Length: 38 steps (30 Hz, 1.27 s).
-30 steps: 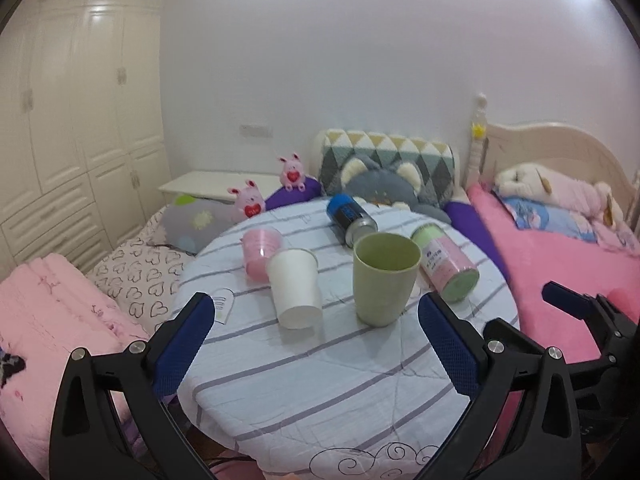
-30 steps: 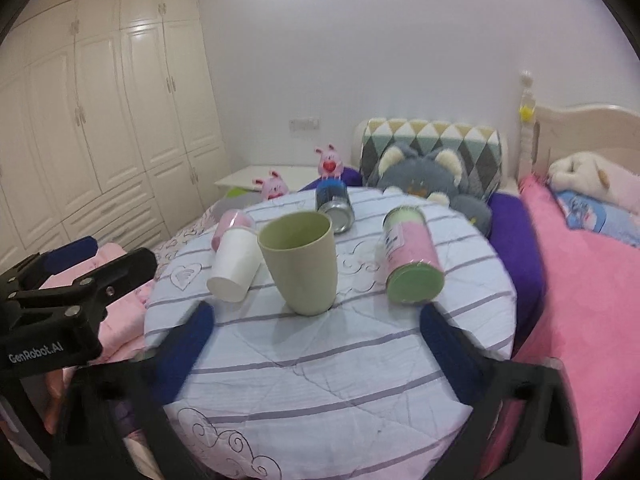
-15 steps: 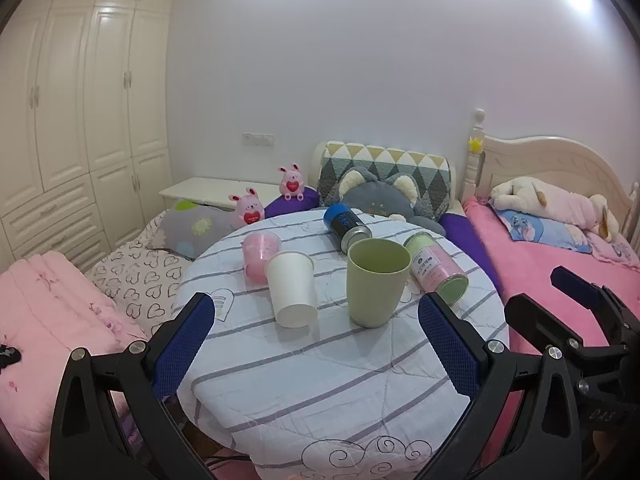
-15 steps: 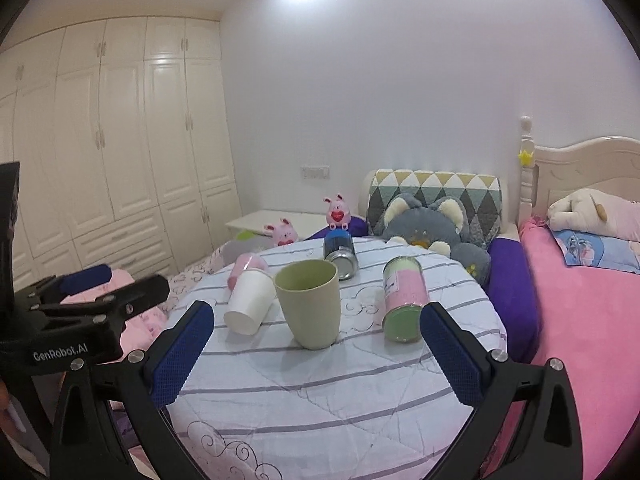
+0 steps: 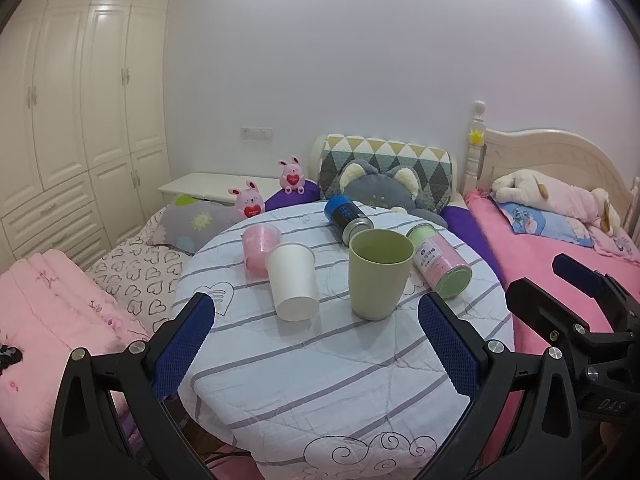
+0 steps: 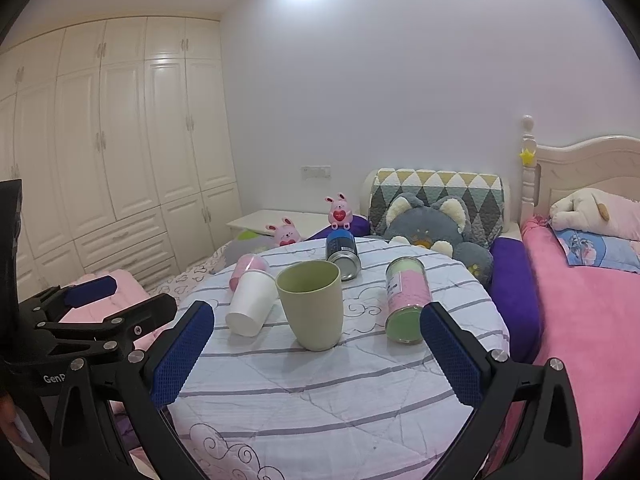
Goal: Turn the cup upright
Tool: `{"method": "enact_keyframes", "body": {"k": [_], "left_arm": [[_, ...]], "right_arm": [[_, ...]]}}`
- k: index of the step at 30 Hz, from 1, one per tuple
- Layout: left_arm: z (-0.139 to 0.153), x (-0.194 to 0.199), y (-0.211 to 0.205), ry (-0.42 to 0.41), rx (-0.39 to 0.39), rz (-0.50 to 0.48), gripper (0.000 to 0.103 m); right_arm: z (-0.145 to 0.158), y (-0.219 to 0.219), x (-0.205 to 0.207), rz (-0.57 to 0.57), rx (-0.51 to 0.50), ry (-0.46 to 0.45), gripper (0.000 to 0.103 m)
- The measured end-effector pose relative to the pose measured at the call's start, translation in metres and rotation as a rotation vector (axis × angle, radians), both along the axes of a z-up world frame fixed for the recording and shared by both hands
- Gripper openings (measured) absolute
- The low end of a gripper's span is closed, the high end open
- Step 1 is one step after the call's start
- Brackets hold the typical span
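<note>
standing upright on the table [image 5: 320, 380], the green cup [image 5: 379, 274] looks done; left gripper [image 5: 320, 344] and right gripper [image 6: 316, 350] hover, jaws apart, empty.

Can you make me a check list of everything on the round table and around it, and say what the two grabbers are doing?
Surface: round table, striped white cloth.
Job's things: green cup upright, mouth up; white cup and pink cup on their sides.
Clutter: blue can and pink-green canister, both lying down.
Grippers: left gripper open, holding nothing, back from the cups; right gripper open, holding nothing.
Cables: nothing seen.
Surroundings: pink bed, grey cat cushion, two pink bunny toys, white wardrobe.
</note>
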<state>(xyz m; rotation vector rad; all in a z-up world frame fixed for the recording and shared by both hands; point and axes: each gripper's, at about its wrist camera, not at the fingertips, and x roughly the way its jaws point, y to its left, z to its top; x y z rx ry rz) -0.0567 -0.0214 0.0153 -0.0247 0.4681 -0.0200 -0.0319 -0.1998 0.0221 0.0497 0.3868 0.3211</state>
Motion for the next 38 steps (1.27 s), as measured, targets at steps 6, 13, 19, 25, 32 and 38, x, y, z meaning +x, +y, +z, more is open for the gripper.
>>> {"method": "enact_keyframes", "body": {"k": [6,13,19,25,32,38], "left_arm": [[-0.001,0.003,0.002,-0.007,0.013,0.012,0.103],[-0.001,0.003,0.002,-0.075,0.059,0.078,0.103],[0.000,0.004,0.001,-0.097,0.073,0.099,0.103],[-0.001,0.008,-0.002,-0.097,0.098,0.099,0.103],[-0.005,0.010,-0.004,-0.110,0.108,0.086,0.103],[-0.009,0.020,-0.002,-0.074,0.101,0.071,0.103]], "right_arm": [[0.000,0.002,0.003,0.000,-0.005,0.006,0.103],[-0.002,0.003,0.007,0.006,-0.004,0.014,0.103],[-0.005,0.002,0.012,0.012,-0.004,0.024,0.103],[-0.007,0.003,0.015,0.017,-0.003,0.032,0.103],[-0.012,0.003,0.021,0.011,-0.012,0.056,0.103],[-0.023,0.000,0.038,-0.027,-0.014,0.115,0.103]]}}
